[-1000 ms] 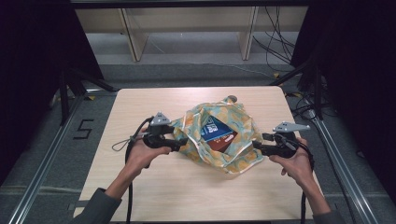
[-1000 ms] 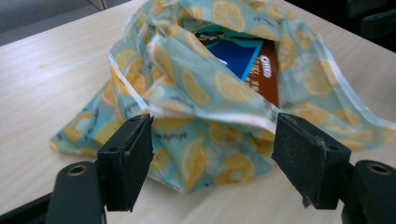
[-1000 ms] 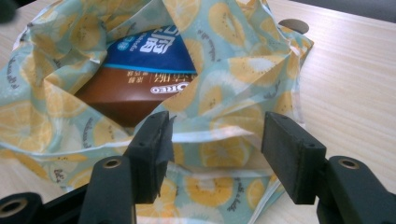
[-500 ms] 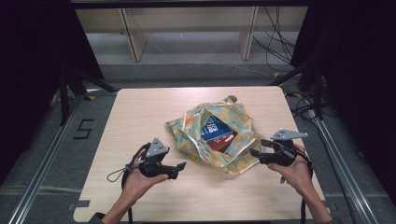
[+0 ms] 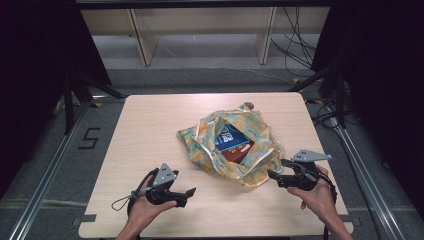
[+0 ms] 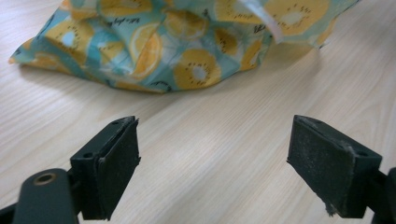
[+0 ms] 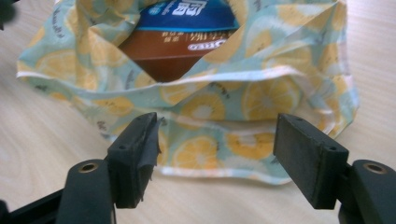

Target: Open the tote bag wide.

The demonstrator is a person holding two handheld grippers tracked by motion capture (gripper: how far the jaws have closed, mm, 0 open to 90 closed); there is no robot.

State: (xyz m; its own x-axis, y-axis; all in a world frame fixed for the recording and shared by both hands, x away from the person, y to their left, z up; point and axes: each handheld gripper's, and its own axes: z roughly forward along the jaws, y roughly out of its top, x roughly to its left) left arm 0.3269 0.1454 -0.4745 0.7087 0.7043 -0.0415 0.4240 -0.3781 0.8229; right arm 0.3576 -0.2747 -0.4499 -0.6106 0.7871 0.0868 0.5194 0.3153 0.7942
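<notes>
So both my grippers are off the fruit-print bag [image 5: 235,150] now. My right gripper [image 5: 274,174] has just been opening, nothing pinched, and the bag's near hem sits right ahead of its tips. My left gripper [image 5: 190,192] has opened wide too, over bare table [image 5: 145,130], bag farther ahead. Right's nearer. The box [image 7: 187,42] shows in the bag's mouth.

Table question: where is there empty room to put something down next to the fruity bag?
The table is bare left of the bag, from the far edge down to the left gripper. There is also a bare strip along the near edge between the two grippers. It is crowded at the right, where the right gripper sits close to the bag's edge.
</notes>
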